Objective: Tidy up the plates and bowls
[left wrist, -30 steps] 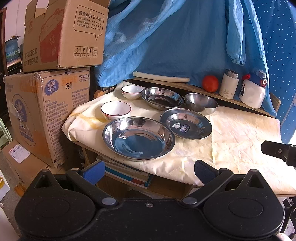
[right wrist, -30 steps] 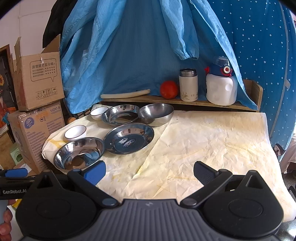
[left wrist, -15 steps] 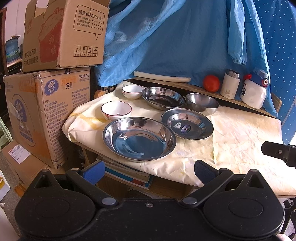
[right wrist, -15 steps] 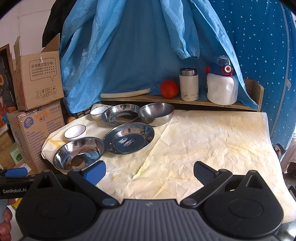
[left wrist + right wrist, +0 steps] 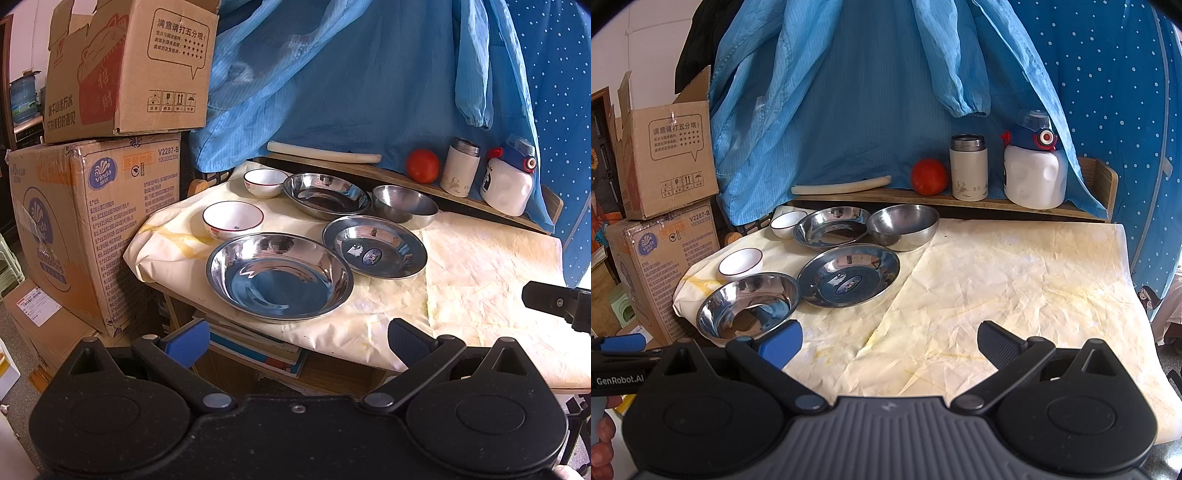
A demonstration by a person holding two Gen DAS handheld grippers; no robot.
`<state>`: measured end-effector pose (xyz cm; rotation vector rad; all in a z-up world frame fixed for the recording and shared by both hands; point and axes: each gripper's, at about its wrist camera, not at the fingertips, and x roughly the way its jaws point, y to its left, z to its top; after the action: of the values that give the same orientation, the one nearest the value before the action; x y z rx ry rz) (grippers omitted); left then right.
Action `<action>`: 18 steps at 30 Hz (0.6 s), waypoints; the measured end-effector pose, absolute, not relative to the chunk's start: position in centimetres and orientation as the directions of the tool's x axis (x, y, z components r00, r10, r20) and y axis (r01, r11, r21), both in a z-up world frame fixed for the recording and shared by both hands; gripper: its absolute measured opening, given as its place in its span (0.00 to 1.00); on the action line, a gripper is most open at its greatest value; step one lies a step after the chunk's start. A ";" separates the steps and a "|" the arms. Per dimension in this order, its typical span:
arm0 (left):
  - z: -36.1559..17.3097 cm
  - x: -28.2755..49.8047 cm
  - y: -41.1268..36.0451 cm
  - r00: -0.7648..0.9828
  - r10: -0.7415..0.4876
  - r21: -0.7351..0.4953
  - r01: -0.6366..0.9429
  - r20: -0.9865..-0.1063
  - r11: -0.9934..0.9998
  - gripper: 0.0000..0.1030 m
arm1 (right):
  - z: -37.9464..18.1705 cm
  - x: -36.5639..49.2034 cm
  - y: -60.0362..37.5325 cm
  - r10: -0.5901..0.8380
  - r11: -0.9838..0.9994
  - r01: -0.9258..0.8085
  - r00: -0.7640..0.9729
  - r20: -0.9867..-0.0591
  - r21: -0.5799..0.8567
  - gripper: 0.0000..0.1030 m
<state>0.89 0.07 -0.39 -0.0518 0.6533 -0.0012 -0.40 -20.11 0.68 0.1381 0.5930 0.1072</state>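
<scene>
From where I sit, the dishes crowd the left part of the desk [image 5: 1015,280]: the large plate [image 5: 279,275] is nearest the front edge, the stickered plate [image 5: 375,246] just right of it, and a small bowl [image 5: 233,219] just behind-left. Behind them runs a row of another small bowl [image 5: 265,182], a deep plate [image 5: 327,199] and a metal bowl [image 5: 404,206], left to right. A shelf [image 5: 960,202] behind carries a tomato [image 5: 929,176], a flask [image 5: 968,168] and a bottle [image 5: 1034,173]; stacked boxes [image 5: 96,184] stand left of the desk.
</scene>
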 end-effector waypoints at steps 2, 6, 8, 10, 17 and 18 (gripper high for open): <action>-0.4 0.9 0.1 0.795 -0.018 -0.049 -0.015 -0.607 0.999 0.99 | 0.7 -0.4 -20.1 0.140 0.985 -0.060 0.824 -0.549 0.160 1.00; -0.4 0.9 0.1 0.794 -0.018 -0.049 -0.015 -0.608 0.999 0.99 | 0.7 -0.4 -20.1 0.139 0.985 -0.060 0.824 -0.549 0.160 1.00; -0.3 0.9 0.1 0.794 -0.018 -0.049 -0.015 -0.607 0.999 0.99 | 0.7 -0.4 -19.9 0.138 0.986 -0.059 0.825 -0.549 0.158 1.00; -0.3 0.9 0.1 0.794 -0.017 -0.049 -0.015 -0.608 0.999 0.99 | 0.7 -0.4 -19.9 0.138 0.986 -0.059 0.824 -0.549 0.158 1.00; -0.4 0.9 0.1 0.794 -0.017 -0.049 -0.016 -0.608 0.999 0.99 | 0.7 -0.3 -20.0 0.138 0.986 -0.060 0.824 -0.550 0.158 1.00; -0.4 0.9 0.1 0.793 -0.017 -0.049 -0.016 -0.608 0.999 0.99 | 0.6 -0.3 -19.9 0.138 0.986 -0.060 0.824 -0.550 0.158 1.00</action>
<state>0.94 0.06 -0.39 -0.0521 0.6544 -0.0007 -0.31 -19.95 0.64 0.1365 0.5939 0.1054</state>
